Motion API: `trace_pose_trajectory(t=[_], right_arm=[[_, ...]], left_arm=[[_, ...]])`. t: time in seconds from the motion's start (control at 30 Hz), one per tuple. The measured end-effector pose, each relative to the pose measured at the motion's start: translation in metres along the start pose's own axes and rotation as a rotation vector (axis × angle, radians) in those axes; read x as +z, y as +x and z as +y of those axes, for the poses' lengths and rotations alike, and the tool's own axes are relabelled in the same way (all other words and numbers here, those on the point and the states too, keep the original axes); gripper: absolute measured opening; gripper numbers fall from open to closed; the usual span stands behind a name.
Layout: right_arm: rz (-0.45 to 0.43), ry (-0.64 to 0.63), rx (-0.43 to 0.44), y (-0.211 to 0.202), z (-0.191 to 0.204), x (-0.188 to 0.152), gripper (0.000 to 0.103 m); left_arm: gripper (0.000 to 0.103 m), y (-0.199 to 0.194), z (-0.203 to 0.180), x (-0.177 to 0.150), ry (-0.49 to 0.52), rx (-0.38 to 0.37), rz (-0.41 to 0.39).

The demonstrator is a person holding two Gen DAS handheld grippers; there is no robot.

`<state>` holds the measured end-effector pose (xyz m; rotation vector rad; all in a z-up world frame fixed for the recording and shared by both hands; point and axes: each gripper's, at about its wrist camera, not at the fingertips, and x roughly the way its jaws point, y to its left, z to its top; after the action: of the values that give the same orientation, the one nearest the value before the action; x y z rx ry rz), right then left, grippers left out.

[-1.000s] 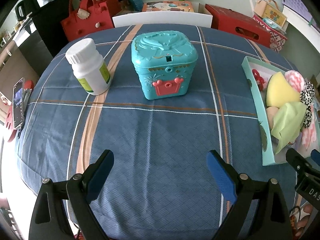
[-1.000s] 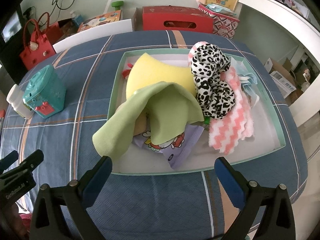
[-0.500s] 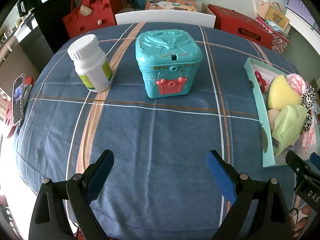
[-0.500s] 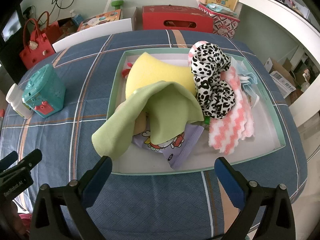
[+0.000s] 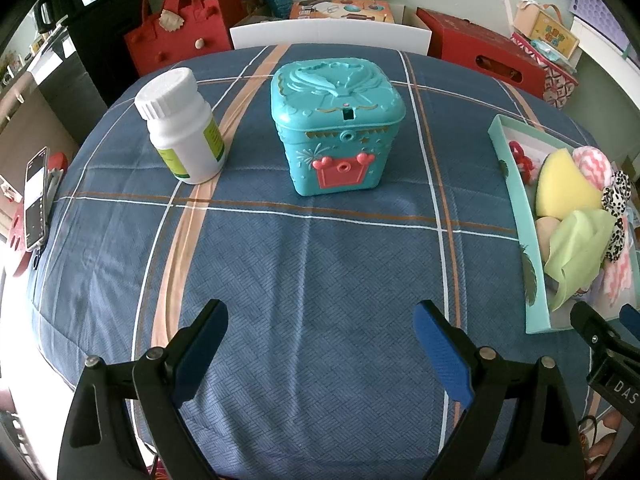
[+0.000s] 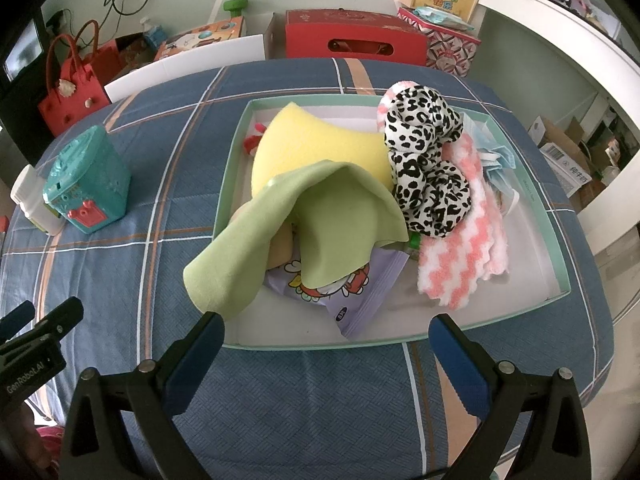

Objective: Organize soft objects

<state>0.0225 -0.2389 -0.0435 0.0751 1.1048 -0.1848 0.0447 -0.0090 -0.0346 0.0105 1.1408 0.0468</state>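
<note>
A shallow teal tray [image 6: 558,248] on the blue plaid table holds a pile of soft things: a yellow sponge [image 6: 320,140], a green cloth [image 6: 320,224] draped over its left rim, a leopard-print scrunchie [image 6: 424,160], a pink-and-white cloth [image 6: 464,252] and a purple packet [image 6: 360,296]. My right gripper [image 6: 326,344] stands open just in front of the tray's near rim, holding nothing. Over bare tablecloth my left gripper [image 5: 320,332] is open too, with the same tray [image 5: 516,184] at its right.
A teal toy box [image 5: 338,128] and a white pill bottle [image 5: 180,128] stand on the table beyond the left gripper. A phone [image 5: 34,200] lies off the left edge. Red bags and boxes [image 6: 352,36] crowd the floor behind the table.
The left gripper's view has drifted slightly, so the toy box and bottle sit a little further right and lower. The right gripper and the tray's contents have barely moved.
</note>
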Motion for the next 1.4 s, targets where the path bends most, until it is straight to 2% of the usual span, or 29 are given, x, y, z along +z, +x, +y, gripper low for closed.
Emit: trace_pose_trajectory(t=[1.4], right_arm=[[0.012, 0.026, 0.002, 0.0032, -0.0072, -0.0004, 0.103]], left_arm=[[0.094, 0.0027, 0.0031, -0.0016, -0.006, 0.001, 0.006]])
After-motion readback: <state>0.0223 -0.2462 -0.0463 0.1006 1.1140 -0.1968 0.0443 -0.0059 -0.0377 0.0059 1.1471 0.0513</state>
